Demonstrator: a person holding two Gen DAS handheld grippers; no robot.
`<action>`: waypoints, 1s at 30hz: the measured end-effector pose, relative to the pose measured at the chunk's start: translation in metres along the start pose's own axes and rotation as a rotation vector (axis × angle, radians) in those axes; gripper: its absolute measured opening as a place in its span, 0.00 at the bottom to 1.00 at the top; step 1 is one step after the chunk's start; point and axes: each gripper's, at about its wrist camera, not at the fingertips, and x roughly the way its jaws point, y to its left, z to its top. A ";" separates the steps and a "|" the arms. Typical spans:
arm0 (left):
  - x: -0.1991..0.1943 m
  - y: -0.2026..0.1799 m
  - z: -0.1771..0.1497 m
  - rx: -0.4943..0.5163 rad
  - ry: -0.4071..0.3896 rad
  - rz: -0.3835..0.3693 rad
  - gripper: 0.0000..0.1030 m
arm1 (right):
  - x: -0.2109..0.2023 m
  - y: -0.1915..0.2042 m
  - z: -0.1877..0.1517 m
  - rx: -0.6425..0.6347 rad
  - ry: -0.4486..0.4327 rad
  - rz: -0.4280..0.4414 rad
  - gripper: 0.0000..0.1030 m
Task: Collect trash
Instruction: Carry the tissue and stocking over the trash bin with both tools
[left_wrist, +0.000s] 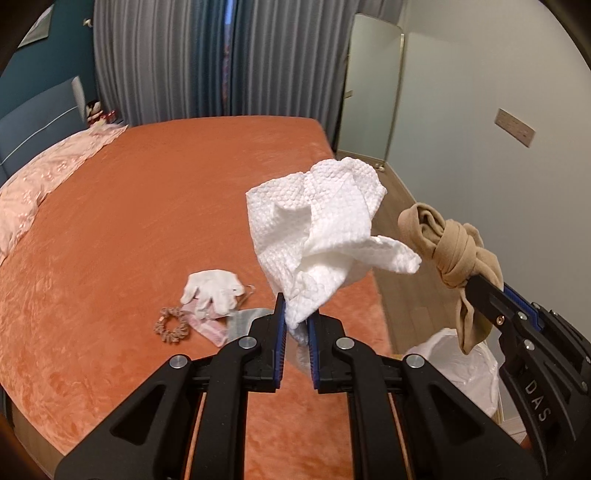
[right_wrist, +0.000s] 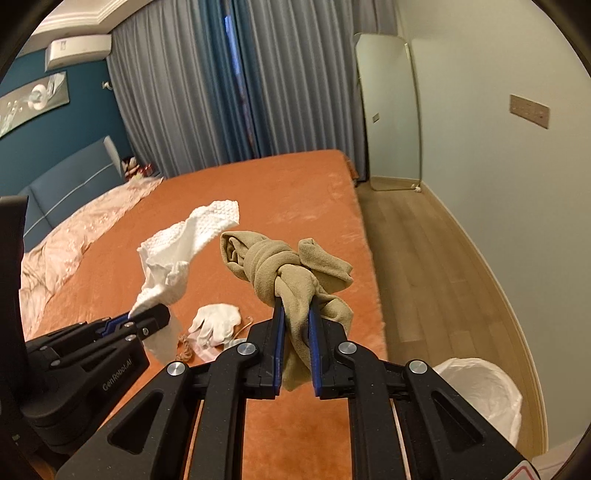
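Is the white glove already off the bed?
No, the white glove lies on the orange bed, beside a scrunchie.

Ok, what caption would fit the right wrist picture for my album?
Right gripper holds a knotted tan stocking above the orange bed, beside a white-lined bin.

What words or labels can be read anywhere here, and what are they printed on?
"DAS": on the body of the right tool, seen from the left wrist.
"GenRobot.AI": on the body of the left tool, seen from the right wrist.
Red-edged sticker at the bottom corner: cut off, unreadable.
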 end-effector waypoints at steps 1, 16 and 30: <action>-0.003 -0.010 0.000 0.011 -0.002 -0.010 0.10 | -0.009 -0.009 0.000 0.009 -0.011 -0.010 0.11; -0.010 -0.154 -0.047 0.183 0.042 -0.115 0.10 | -0.072 -0.128 -0.034 0.152 -0.042 -0.146 0.11; 0.021 -0.240 -0.097 0.287 0.149 -0.180 0.10 | -0.075 -0.207 -0.090 0.281 0.020 -0.226 0.11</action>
